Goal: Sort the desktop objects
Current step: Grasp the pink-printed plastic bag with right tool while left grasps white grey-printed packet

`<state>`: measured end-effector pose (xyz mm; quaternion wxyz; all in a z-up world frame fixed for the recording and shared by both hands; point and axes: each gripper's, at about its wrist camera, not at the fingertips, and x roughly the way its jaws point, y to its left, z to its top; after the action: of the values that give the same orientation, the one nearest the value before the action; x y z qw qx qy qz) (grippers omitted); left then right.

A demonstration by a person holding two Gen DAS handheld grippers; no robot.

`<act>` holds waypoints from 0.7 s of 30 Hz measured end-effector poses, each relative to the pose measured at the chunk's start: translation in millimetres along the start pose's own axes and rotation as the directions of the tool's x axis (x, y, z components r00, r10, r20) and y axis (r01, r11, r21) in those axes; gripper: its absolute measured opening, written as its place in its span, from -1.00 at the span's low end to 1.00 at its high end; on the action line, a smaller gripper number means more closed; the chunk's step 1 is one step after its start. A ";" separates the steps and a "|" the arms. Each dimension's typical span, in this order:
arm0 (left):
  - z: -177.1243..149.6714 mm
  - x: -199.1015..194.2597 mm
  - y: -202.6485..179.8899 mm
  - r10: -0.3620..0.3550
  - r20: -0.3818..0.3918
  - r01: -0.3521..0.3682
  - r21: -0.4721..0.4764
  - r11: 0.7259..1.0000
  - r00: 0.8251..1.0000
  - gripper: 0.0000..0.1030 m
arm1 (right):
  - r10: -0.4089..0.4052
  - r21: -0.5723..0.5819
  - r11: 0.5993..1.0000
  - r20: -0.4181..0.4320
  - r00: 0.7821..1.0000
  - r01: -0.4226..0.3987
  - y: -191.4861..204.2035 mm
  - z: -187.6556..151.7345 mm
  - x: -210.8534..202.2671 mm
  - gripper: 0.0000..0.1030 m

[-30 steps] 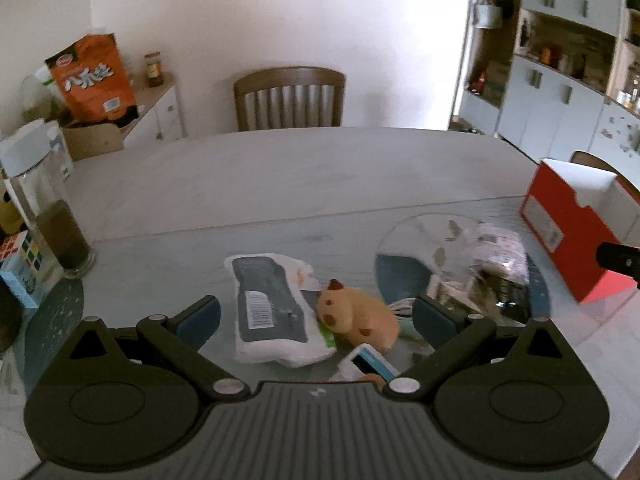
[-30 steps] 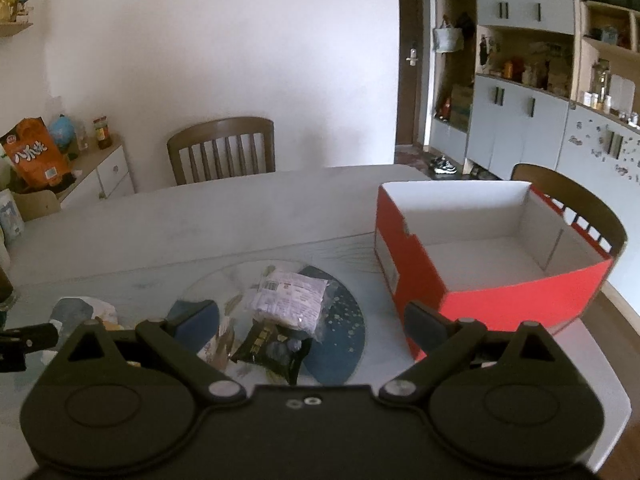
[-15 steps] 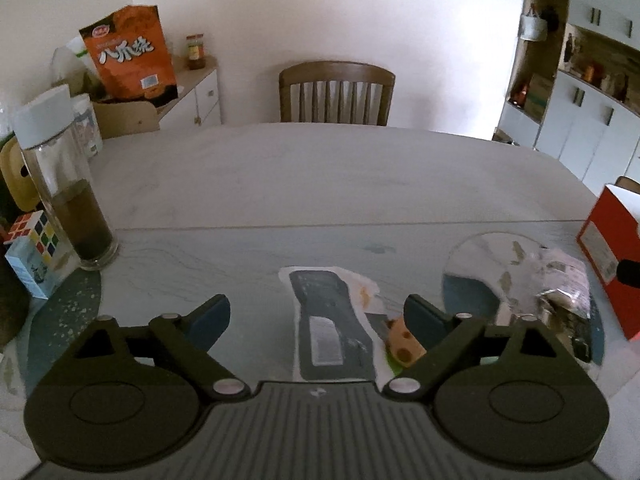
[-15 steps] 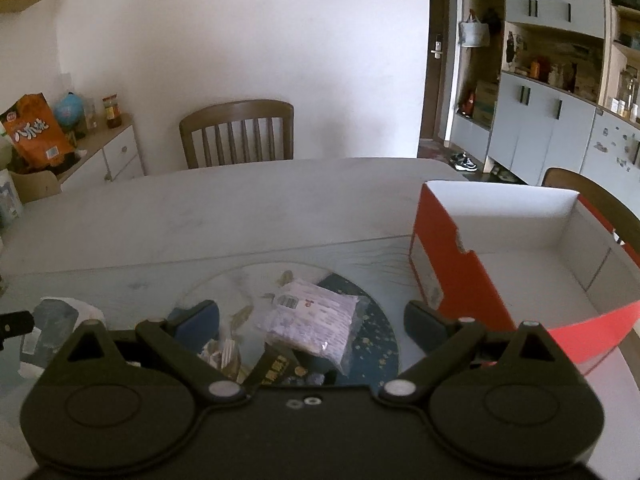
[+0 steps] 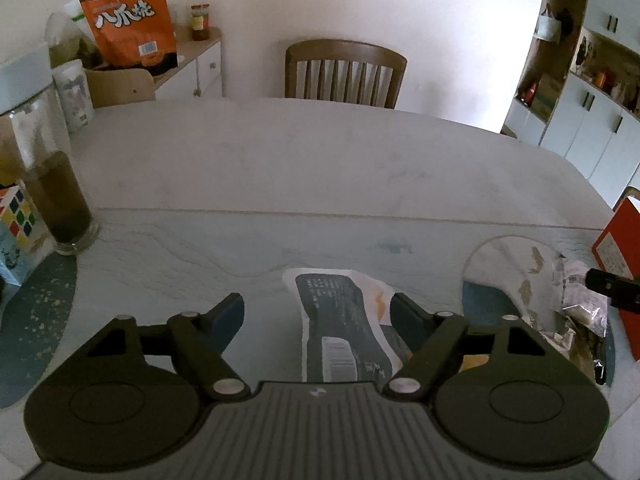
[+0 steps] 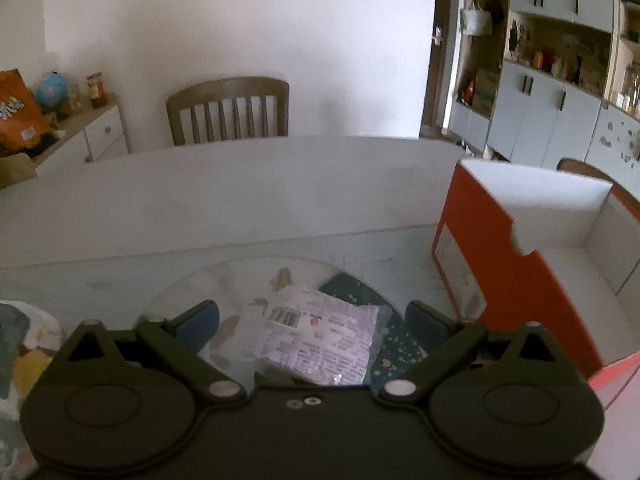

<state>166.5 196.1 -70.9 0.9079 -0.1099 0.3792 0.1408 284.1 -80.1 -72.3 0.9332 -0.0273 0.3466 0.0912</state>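
A white wipes pack (image 5: 344,328) with a dark grey label lies lengthwise on the table between the fingers of my left gripper (image 5: 316,312). Its jaws are closing; the right finger is near the pack's edge and the left one stands apart from it. An orange plush toy (image 5: 474,360) peeks out behind the right finger. My right gripper (image 6: 314,320) hangs open low over a pale lilac snack packet (image 6: 320,340) on a round glass mat (image 6: 240,280). The red box (image 6: 500,272), white inside, stands open-topped to the right of it.
A tall jar of dark liquid (image 5: 52,184) and a puzzle cube (image 5: 20,216) stand at the table's left edge. More crinkly packets (image 5: 576,304) lie on the mat. A wooden chair (image 5: 344,72) stands behind the table, with an orange snack bag (image 5: 128,20) on a side cabinet.
Both grippers came forward and down. The left jaws narrowed around the wipes pack, and the toy slid behind the right finger. The right gripper now sits low over the lilac packet.
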 end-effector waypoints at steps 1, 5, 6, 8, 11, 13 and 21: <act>-0.3 1.7 0.3 0.000 -0.005 0.000 0.000 1.000 1.000 0.54 | -0.003 0.009 1.000 -0.008 1.000 0.003 -0.9 0.1 5.4 0.94; -2.7 9.9 2.2 0.000 -0.023 0.000 -0.003 1.000 1.000 0.53 | -0.023 -0.003 1.000 -0.051 0.998 0.023 1.2 -0.5 24.8 0.94; -3.4 11.6 2.4 -0.002 -0.028 0.002 -0.006 1.000 1.000 0.53 | -0.038 -0.009 0.999 -0.059 0.998 0.038 2.2 -1.7 28.8 0.94; -4.4 15.4 2.5 -0.004 -0.038 0.004 -0.005 1.000 0.999 0.45 | -0.039 0.008 0.999 -0.083 0.996 0.040 -0.2 -3.2 36.8 0.91; -6.4 21.7 3.9 -0.006 -0.063 0.005 -0.017 1.000 0.998 0.25 | -0.031 0.034 0.999 -0.117 0.993 0.035 -2.9 -5.1 45.1 0.84; -7.6 23.2 6.2 -0.008 -0.070 0.006 -0.032 0.999 0.998 0.21 | -0.018 0.048 0.999 -0.129 0.991 0.024 -3.4 -5.0 46.3 0.75; -7.9 26.3 10.9 -0.057 -0.091 0.050 -0.084 0.995 0.994 -0.38 | -0.008 0.044 0.999 -0.141 0.990 0.014 -0.8 -1.9 43.1 0.49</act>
<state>175.3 208.4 -96.3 0.8875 -0.1637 0.4118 0.1266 315.1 -74.5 -101.8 0.9074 -0.0146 0.4132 0.0762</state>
